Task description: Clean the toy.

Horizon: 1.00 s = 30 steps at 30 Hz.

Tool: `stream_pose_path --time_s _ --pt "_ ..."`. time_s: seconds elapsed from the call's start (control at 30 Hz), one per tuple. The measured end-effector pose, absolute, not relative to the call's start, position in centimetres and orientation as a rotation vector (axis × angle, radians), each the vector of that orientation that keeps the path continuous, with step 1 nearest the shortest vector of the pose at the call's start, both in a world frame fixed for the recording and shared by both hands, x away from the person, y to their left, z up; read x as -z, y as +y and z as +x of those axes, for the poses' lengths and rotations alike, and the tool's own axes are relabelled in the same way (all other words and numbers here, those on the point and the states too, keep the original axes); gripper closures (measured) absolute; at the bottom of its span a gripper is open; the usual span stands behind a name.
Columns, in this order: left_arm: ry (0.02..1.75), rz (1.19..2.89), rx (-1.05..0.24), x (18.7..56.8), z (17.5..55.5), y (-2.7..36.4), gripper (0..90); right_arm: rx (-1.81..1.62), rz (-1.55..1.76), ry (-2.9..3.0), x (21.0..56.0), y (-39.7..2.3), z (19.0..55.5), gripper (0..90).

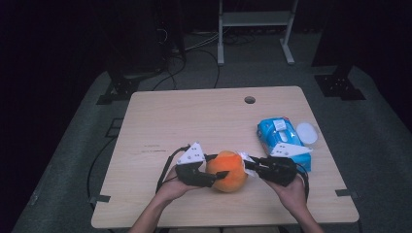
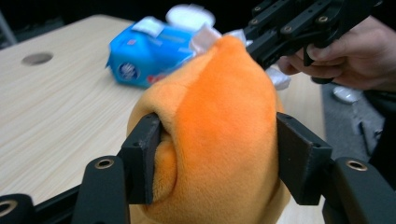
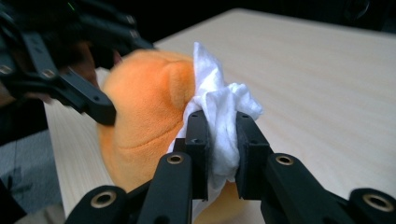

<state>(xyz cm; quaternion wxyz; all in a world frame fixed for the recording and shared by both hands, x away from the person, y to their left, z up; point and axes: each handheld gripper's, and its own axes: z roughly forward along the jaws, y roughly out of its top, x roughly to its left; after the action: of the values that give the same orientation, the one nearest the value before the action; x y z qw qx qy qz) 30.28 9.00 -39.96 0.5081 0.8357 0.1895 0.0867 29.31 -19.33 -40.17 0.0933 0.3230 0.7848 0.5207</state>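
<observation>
Dark floor and cables lie all around a light wooden table [image 1: 160, 116]. Near its front edge, the left gripper [image 2: 215, 161] has its jaws pressed into both sides of a soft orange plush toy [image 2: 219, 135], so the fur dents in. The right gripper [image 3: 223, 149] has its jaws nearly together, pinching a crumpled white wipe [image 3: 223, 112] that touches the toy's far side.

From above, the toy [image 1: 226, 171] sits between the two grippers, the left gripper [image 1: 214, 175] on one side and the right gripper [image 1: 251, 165] on the other. A blue pack of wipes [image 1: 283, 141] lies just behind the right hand, with a small white lid [image 1: 307, 132] beside it.

I think the wiping is under way (the wipe is out and on the toy), but how much is clean I cannot tell.

The toy is roundish; its longer way seems to run from one gripper to the other.
</observation>
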Motion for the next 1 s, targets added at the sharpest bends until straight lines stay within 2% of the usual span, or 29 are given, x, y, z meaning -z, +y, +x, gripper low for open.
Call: stream_pose_path --time_s 0.1,0.33,0.5,0.63,0.83,0.93,1.0 --pt "0.493 2.007 -0.203 40.7 30.4 8.9 37.3 -1.534 0.982 2.326 40.9 -18.9 29.6 77.2" --pt "0.455 2.006 -0.247 40.8 29.6 7.1 33.7 -1.622 0.838 2.264 38.1 -17.9 28.5 77.1" --pt "0.414 1.979 -0.222 40.6 29.5 7.1 22.7 -1.522 0.792 2.318 38.9 -16.7 28.2 77.1" --pt "0.482 1.937 -0.182 41.1 30.5 7.7 12.0 -1.531 0.830 2.317 39.2 -17.9 28.4 77.2" --pt "0.405 1.977 -0.104 41.7 30.2 7.4 25.8 -1.560 0.853 2.330 39.8 -18.8 28.9 76.9" --pt "0.351 1.975 -0.064 41.7 30.1 7.8 25.7 -1.544 0.864 2.321 39.9 -19.1 28.9 76.8" --pt "0.361 1.967 -0.068 41.9 30.3 7.7 18.2 -1.551 0.866 2.325 40.0 -19.3 29.0 76.8"
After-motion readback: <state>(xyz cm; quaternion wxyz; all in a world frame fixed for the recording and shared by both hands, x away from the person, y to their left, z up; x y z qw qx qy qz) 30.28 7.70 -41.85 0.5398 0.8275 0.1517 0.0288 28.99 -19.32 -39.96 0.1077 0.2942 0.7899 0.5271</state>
